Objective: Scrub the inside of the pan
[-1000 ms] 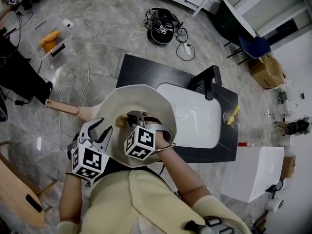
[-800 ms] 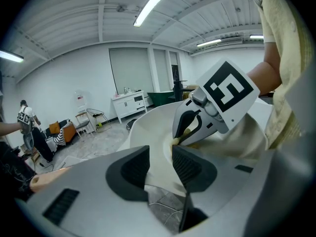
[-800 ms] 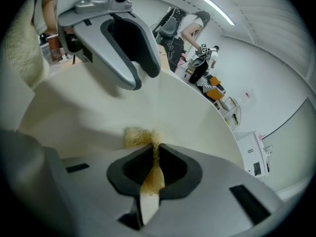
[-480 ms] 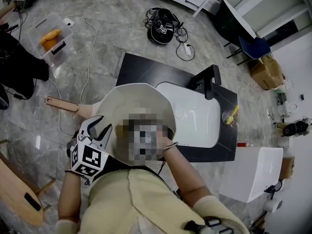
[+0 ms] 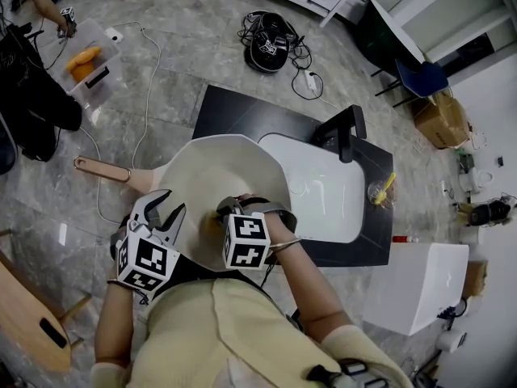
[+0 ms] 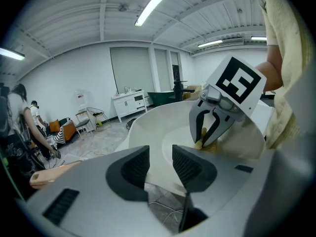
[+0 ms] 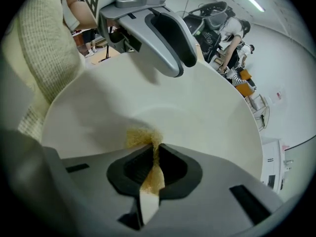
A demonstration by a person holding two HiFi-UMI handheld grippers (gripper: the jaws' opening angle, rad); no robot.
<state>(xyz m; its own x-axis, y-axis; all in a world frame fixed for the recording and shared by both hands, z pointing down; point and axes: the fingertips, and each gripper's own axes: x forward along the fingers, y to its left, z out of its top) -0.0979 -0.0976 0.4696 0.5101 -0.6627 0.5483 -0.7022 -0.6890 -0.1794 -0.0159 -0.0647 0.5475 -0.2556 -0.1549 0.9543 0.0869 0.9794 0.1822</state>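
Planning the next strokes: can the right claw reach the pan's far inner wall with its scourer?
Probably yes. The right claw, shut on the yellow scourer, is inside the pan, and the wall ahead is bare; the left claw grips the rim off to one side.

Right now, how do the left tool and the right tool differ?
The left tool grips the pan by its rim, while the right tool is shut on a yellowish scrub pad. The left tool sits at the pan's edge. The right tool reaches inside the pan, with the pad against its inner wall. Both are grey two-jaw tools, each closed on something.
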